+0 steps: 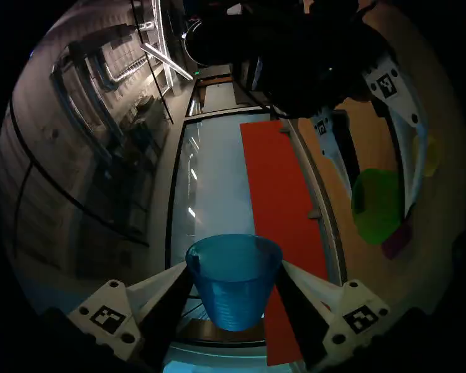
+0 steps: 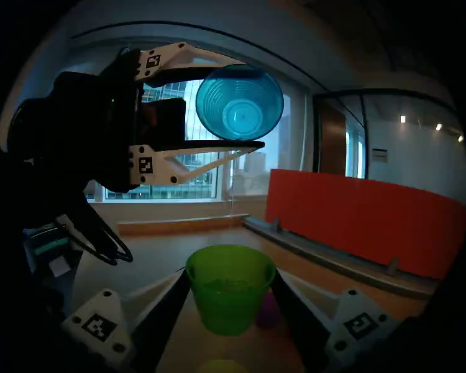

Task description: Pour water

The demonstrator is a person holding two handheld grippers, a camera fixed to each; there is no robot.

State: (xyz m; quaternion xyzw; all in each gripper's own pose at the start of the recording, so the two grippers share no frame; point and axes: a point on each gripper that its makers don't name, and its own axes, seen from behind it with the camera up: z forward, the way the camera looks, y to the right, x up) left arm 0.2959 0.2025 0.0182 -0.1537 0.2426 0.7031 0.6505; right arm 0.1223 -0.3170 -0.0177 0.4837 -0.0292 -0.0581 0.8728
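Sideways, left tool (image 1: 234, 276) holds blue cup (image 2: 239, 102) (raised).

The blue cup (image 1: 234, 289) is sitting clamped between the fingers of the left hand-held gripper (image 1: 234, 267). It is see-through plastic, ribbed low down, and is lying tipped on its side in the air, one round end facing the right gripper view. The green cup (image 2: 230, 291), also see-through, is standing upright between the fingers of the right hand-held gripper (image 2: 231, 276), over the desk (image 2: 171, 258), lower than the blue cup.
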